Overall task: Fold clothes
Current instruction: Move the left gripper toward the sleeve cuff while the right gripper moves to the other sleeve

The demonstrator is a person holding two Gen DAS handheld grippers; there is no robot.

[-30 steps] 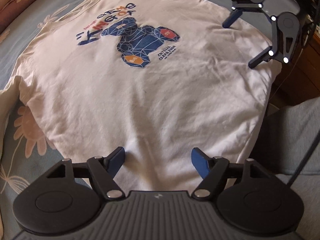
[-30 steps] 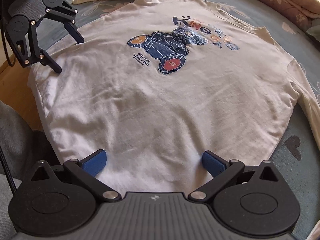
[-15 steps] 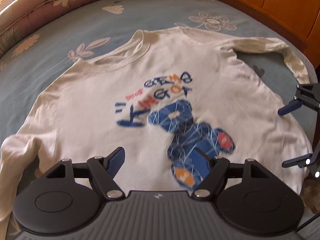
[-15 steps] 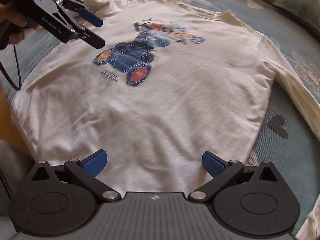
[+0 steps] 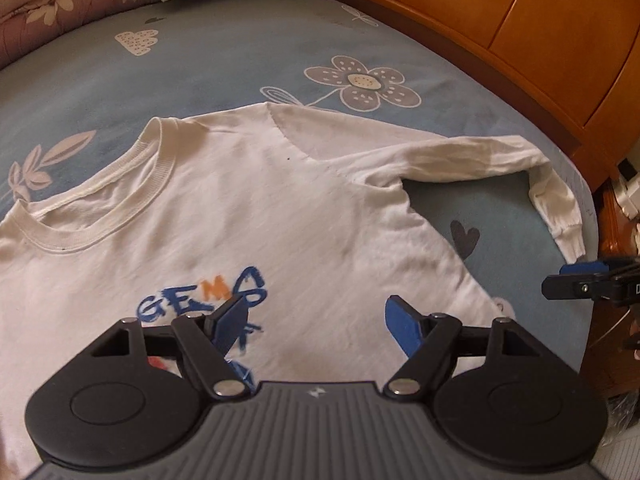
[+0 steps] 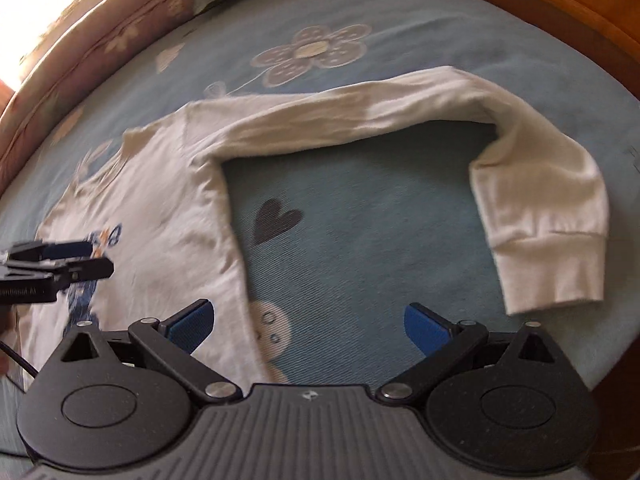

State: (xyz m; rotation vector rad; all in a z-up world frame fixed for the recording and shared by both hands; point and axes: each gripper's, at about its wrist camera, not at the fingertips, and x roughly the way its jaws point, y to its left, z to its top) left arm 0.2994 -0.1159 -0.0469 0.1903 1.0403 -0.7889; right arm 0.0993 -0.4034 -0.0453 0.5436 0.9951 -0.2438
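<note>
Plainly, the shirt (image 5: 248, 216) lies flat on the bed (image 5: 200, 60), sleeve (image 6: 400, 108) out; every fold remains, left gripper (image 5: 316, 324) and right gripper (image 6: 308, 326) spread, holding nothing.

Blue floral bedsheet (image 5: 240, 48), orange wooden headboard (image 5: 520, 20), sunlit quilt (image 6: 100, 28)

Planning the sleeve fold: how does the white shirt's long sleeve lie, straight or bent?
Bent. The long sleeve runs out from the white printed shirt, then turns at the elbow, its cuff pointing back toward the camera.
</note>
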